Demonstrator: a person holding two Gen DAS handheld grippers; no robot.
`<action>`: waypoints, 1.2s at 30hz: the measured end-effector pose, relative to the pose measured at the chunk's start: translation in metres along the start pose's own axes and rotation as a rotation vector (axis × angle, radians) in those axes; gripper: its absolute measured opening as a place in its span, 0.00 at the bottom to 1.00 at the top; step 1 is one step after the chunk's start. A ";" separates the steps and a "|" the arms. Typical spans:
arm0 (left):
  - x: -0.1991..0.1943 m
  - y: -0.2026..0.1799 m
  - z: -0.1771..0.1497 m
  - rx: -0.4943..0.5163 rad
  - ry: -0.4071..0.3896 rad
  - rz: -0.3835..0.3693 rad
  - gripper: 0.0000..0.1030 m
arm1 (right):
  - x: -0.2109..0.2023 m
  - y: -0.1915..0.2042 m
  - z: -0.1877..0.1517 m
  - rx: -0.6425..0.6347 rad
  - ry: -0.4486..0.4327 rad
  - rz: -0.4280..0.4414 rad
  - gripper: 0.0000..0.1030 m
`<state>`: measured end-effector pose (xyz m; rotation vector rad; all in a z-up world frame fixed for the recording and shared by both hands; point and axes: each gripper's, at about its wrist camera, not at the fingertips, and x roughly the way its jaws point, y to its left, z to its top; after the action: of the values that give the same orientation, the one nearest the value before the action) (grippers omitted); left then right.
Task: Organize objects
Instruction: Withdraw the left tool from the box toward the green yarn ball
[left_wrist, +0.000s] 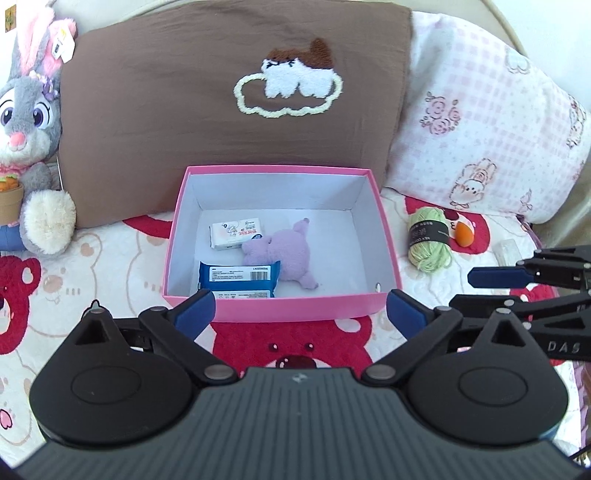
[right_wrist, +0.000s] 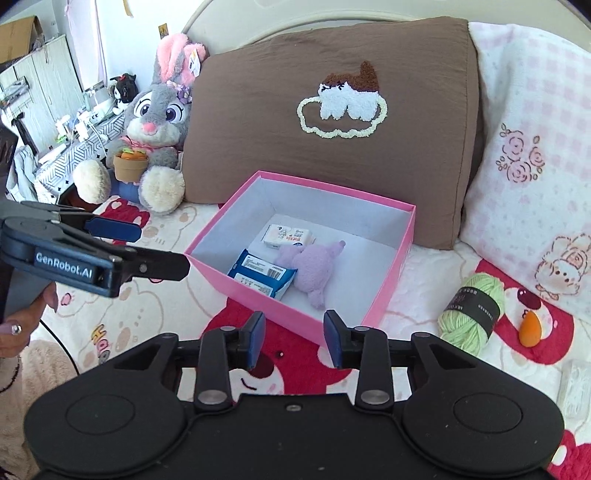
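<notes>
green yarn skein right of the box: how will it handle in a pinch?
The yarn looks soft, so it would likely squash between pads. Probably light. Its paper band may slip, and loose strands could snag; lying on its side, it might roll.

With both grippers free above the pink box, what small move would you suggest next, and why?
Probably swing the right gripper toward the green yarn. Its fingers are open and empty, and the yarn lies on the bedspread right of the pink box, nearest that gripper, while the blue pack, white pack and purple plush are already inside.
</notes>
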<state>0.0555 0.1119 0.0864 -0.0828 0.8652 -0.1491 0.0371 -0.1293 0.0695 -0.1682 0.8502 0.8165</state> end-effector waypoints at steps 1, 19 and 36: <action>-0.002 -0.004 -0.002 0.013 0.000 -0.002 0.98 | -0.004 -0.001 -0.002 0.008 -0.003 0.006 0.45; -0.015 -0.049 -0.038 0.066 0.052 -0.053 0.98 | -0.052 -0.011 -0.051 -0.027 -0.029 -0.012 0.88; 0.008 -0.086 -0.049 0.055 0.146 -0.199 0.98 | -0.054 -0.021 -0.083 -0.081 -0.009 -0.039 0.88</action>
<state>0.0150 0.0251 0.0601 -0.1077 0.9970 -0.3688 -0.0192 -0.2116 0.0495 -0.2518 0.8031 0.8155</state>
